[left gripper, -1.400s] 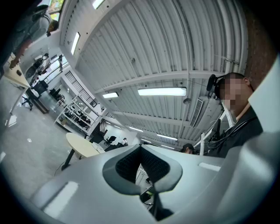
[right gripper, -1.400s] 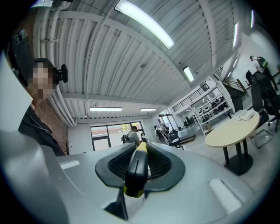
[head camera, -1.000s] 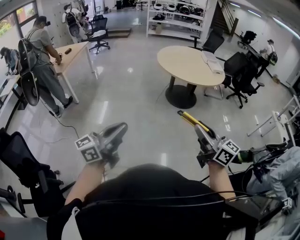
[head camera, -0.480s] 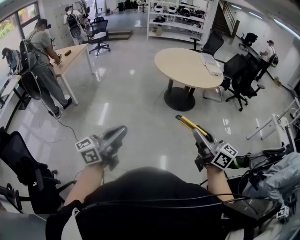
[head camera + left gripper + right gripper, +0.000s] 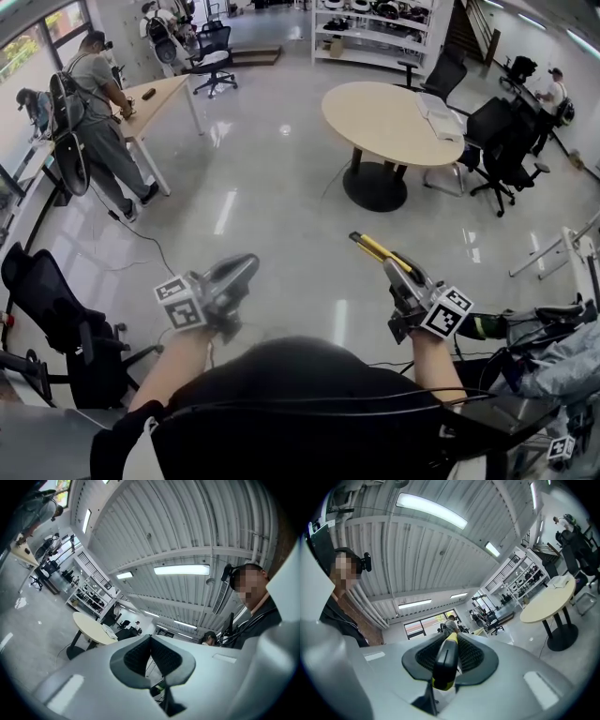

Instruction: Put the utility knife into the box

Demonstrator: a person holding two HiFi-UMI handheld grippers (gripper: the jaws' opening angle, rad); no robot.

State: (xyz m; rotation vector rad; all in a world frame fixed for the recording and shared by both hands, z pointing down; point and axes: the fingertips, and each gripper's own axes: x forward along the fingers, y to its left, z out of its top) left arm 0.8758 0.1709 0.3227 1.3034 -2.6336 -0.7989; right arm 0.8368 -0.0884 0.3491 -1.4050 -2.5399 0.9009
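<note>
My right gripper (image 5: 396, 265) is held at waist height over the floor, shut on a yellow and black utility knife (image 5: 375, 247) that sticks out forward and to the left past the jaws. In the right gripper view the knife (image 5: 446, 660) lies lengthwise between the ribbed pads (image 5: 472, 657). My left gripper (image 5: 246, 266) is held level with it on the left, shut and with nothing in it; its pads (image 5: 164, 656) meet in the left gripper view. No box shows in any view.
A round beige table (image 5: 394, 122) stands ahead, with black office chairs (image 5: 502, 141) to its right. At the left a person (image 5: 94, 103) stands at a long desk (image 5: 155, 94). A black chair (image 5: 66, 328) is close on my left. Shelving (image 5: 375, 28) lines the back.
The room has slid slightly in the head view as the head moved. Both grippers keep their pose, and the knife stays in the right jaws.
</note>
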